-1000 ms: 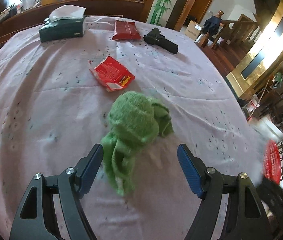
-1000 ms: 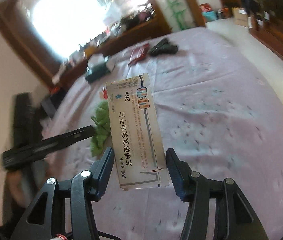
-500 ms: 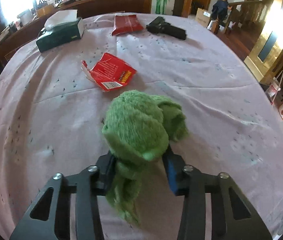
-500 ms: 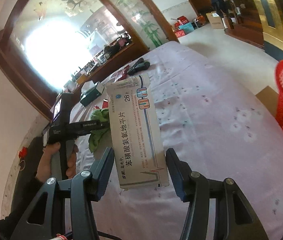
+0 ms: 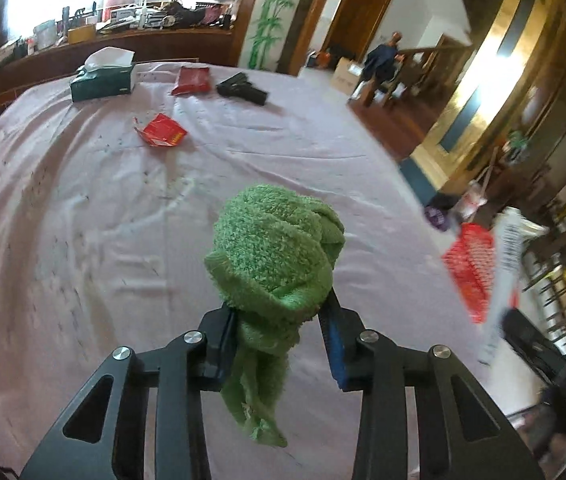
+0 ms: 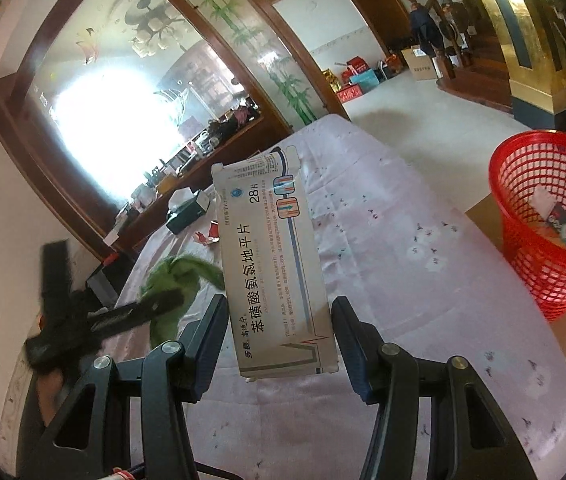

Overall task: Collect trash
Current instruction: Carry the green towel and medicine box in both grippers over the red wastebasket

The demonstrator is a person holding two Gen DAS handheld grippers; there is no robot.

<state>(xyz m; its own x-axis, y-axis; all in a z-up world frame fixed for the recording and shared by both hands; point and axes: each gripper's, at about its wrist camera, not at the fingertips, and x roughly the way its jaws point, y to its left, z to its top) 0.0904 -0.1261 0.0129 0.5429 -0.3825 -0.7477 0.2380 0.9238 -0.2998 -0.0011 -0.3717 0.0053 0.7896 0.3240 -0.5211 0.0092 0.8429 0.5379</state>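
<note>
1. Left wrist view: my left claw (image 5: 279, 344) is clamping a crumpled green cloth (image 5: 273, 258); its jaws have just been closing, and the cloth is sitting between them.
2. The cloth's bulk is bulging above and ahead of the fingertips, while a frayed tail is dangling below them, over the pink-clothed worktop (image 5: 83, 220).
3. A torn red wrapper (image 5: 161, 131) is lying well ahead of that claw.
4. Right wrist view: my right claw (image 6: 281, 332) is gripping a white medicine box (image 6: 273, 264) by its lower end, jaws partly open around it, the box standing up ahead of the fingers.
5. A red basket (image 6: 543, 224) is sitting on the floor to the right, beyond the worktop's edge, with scraps inside.
</note>
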